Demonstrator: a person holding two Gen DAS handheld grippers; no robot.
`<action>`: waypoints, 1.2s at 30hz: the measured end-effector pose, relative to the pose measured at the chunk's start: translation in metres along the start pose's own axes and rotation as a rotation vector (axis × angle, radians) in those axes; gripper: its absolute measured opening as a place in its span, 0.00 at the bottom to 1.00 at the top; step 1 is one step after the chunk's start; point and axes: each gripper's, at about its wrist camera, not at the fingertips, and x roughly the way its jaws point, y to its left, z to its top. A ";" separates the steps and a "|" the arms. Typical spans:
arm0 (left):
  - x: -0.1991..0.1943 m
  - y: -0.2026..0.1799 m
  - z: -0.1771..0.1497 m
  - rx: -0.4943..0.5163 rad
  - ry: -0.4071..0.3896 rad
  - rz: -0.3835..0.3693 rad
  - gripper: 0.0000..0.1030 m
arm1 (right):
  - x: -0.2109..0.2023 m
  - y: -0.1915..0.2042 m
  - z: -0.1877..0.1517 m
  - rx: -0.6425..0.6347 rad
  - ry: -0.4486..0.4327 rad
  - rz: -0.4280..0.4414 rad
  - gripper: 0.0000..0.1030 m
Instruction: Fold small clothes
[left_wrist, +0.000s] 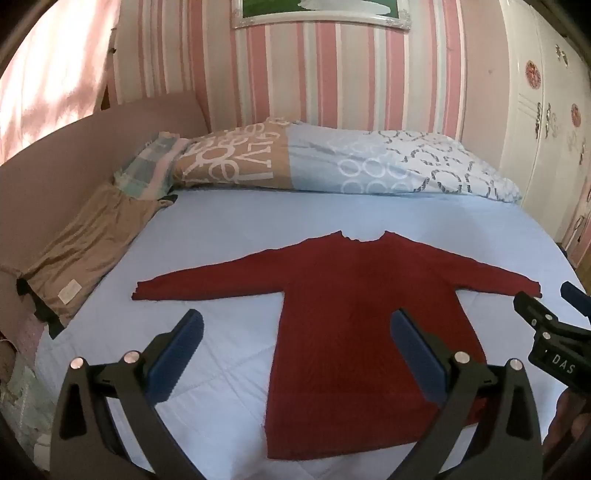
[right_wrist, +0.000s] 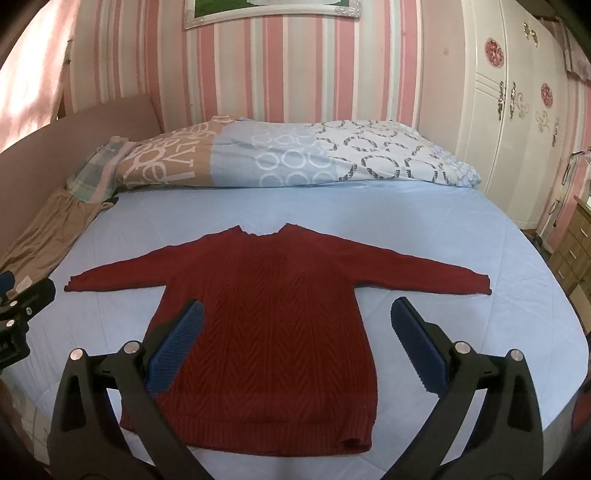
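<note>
A dark red knitted sweater lies flat on the light blue bed sheet, both sleeves spread out sideways and the collar toward the pillows. My left gripper hangs open above the sweater's left side, nothing between its blue pads. Over the sweater's right side, my right gripper is open too and holds nothing. Each gripper shows at the edge of the other's view: the right gripper and the left gripper.
A patterned duvet and pillows lie across the head of the bed. A folded tan cloth lies along the left edge. A white wardrobe and wooden drawers stand on the right.
</note>
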 end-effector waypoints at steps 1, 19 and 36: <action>0.000 0.000 0.000 0.000 -0.001 0.000 0.98 | 0.000 0.000 0.000 0.000 -0.002 0.001 0.97; -0.002 0.001 0.007 -0.003 -0.015 0.009 0.98 | 0.000 0.000 -0.002 0.004 -0.003 0.003 0.97; -0.001 0.000 0.006 -0.004 -0.017 0.008 0.98 | 0.001 -0.001 -0.003 0.009 0.000 0.004 0.97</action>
